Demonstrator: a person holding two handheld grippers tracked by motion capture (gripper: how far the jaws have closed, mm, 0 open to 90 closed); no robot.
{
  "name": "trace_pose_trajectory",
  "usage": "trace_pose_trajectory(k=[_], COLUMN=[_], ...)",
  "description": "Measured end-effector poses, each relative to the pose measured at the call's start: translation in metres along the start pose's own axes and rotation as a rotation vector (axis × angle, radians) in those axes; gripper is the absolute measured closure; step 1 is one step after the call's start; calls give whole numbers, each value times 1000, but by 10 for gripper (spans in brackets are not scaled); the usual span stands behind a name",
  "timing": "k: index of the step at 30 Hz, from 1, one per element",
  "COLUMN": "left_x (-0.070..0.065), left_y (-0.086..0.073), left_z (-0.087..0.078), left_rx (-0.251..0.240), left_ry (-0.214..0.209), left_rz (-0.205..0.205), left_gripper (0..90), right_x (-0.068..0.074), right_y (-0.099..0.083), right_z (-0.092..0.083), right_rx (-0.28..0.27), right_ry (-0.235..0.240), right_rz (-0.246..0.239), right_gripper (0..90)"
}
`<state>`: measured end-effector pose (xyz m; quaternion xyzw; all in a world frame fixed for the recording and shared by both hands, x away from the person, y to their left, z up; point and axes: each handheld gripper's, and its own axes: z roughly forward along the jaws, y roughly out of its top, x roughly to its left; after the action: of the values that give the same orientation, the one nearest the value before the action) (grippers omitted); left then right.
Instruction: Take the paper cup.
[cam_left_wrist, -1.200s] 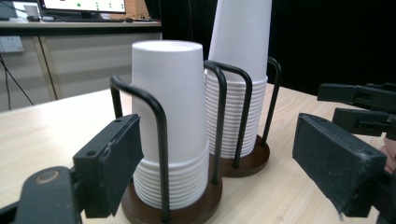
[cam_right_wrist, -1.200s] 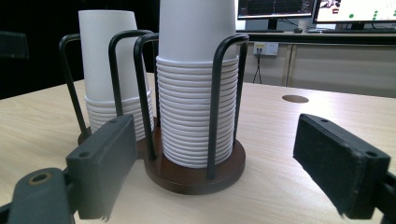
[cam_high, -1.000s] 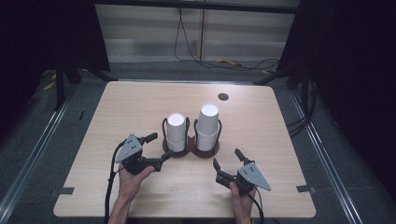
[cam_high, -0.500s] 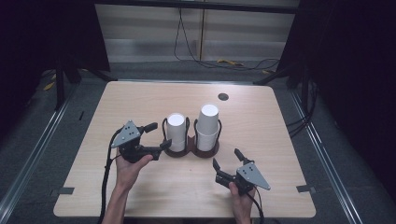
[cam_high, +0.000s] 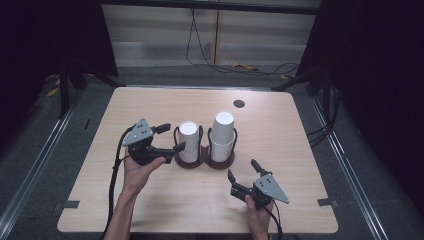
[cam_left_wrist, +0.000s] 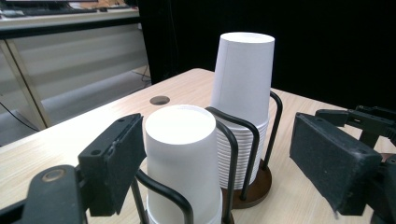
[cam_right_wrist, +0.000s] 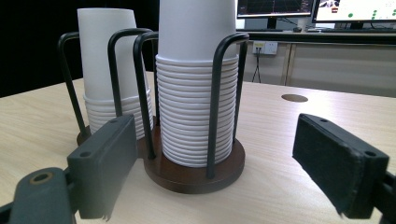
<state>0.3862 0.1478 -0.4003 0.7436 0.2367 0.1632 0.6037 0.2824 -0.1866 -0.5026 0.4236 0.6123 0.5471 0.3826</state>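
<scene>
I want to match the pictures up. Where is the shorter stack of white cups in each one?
High view: the shorter cup stack stands mid-table, at the left of the pair, beside the left gripper.
Left gripper view: low and centre, nearest the camera, between the open jaws.
Right gripper view: upper left, behind the taller cup stack.
Shared landmark: the round hole in the tabletop, beyond the cups.

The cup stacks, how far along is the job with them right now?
Early stage. Both stacks of cups sit in their wire holders, the shorter stack beside the taller stack; no cup is out on the table. In hand: the left gripper has its jaws around the shorter stack's top cup, pads not pressing. The right gripper waits open. Gripping and lifting a cup likely remain.
</scene>
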Motion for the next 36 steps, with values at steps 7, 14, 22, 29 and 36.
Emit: trace_pose_trajectory(k=[7,14,22,29,36], left_x=[8,15,24,32,36], left_y=[11,18,25,32,42], left_z=[10,20,29,33,40], left_rx=[67,112,187,225,273], left_ry=[-15,-32,-58,-61,-82], left_rz=[20,26,29,26,55], left_gripper=[203,203,204,191,168], right_x=[0,0,0,0,0], right_y=[0,0,0,0,1], right_z=[0,1,0,0,1], right_rx=[2,2,6,10,14], right_ry=[1,4,3,9,6], right_rz=[-3,-5,-3,-5,-9], right_gripper=[138,139,139,139,140])
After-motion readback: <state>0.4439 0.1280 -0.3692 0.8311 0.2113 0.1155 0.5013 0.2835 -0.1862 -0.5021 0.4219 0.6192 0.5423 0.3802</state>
